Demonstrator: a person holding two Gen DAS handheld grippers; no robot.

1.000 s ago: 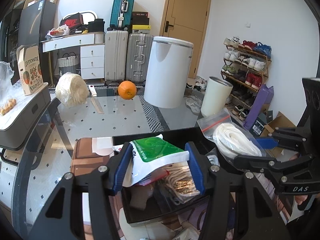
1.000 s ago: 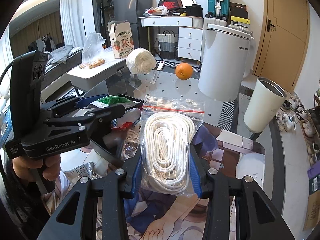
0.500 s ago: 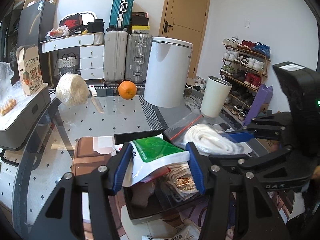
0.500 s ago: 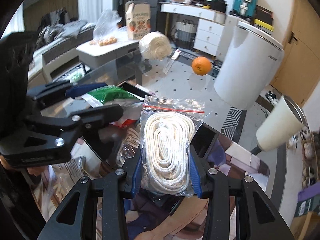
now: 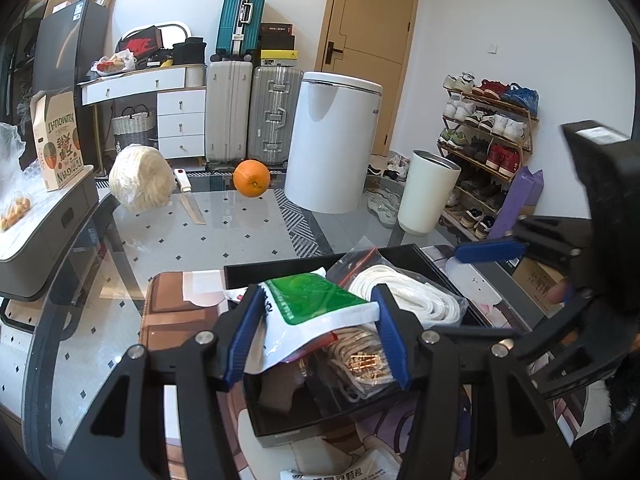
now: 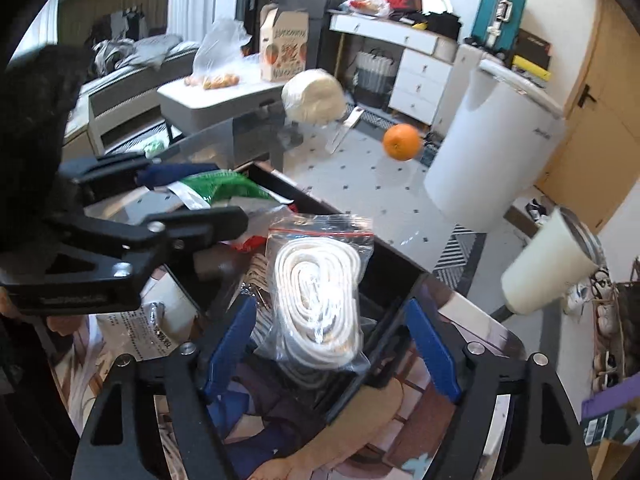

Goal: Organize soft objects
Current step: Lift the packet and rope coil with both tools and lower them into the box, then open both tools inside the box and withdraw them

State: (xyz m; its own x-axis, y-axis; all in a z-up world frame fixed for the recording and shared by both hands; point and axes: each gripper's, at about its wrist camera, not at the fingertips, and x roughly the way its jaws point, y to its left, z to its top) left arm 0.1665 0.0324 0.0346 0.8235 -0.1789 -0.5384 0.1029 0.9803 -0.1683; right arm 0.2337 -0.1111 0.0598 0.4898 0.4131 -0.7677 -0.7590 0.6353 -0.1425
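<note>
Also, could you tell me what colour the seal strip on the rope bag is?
Red, along the top of the rope bag; the right wrist view shows it best.

The rope bag (image 6: 320, 292) is clear, glossy plastic with a red zip strip, holding smooth white cord. The pouch (image 5: 316, 308) is shiny green-and-white plastic film. The box (image 5: 400, 256) looks matt black. Both grippers are matt black plastic with blue pads (image 6: 230, 344) and metal screws. The table (image 5: 240, 232) is glossy glass, and the orange (image 5: 252, 179) has dimpled skin.

Left hand-held gripper (image 5: 316, 336) clamps green-white packet (image 5: 316, 304) above black box (image 5: 280, 424); bagged white rope (image 5: 408, 300) lies inside.
</note>
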